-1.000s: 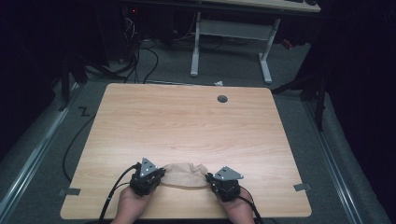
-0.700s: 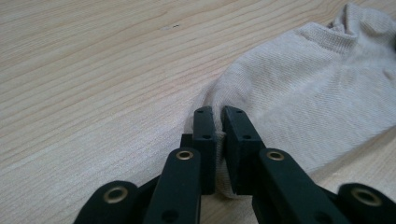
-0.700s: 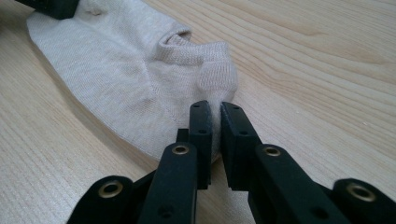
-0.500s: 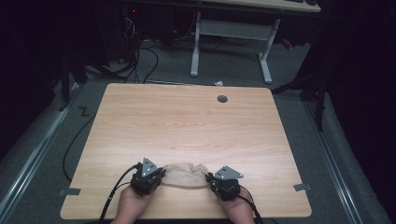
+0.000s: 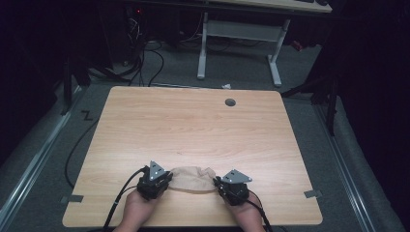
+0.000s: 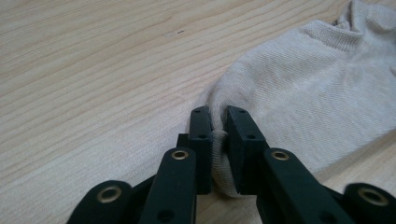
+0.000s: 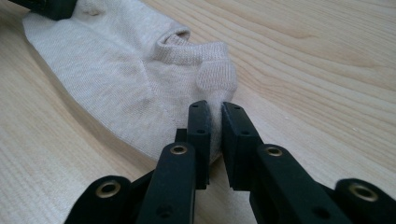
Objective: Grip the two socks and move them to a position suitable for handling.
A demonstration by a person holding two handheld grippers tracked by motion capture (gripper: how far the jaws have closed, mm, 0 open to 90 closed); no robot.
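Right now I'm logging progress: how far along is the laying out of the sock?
Done: the sock lies stretched flat on the table, near its front edge. In hand: the left gripper pinches one end and the right gripper the other; both sets of jaws have just been opening, fabric between them. Left: probably letting go fully and drawing both grippers clear.

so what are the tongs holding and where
A beige sock: left tongs pinch its toe end, right tongs its heel end; both have just been opening.

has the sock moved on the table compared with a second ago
No. In the high view the sock lies at the same spot near the table's front edge, level with the same wood grain, between the left gripper and the right gripper.
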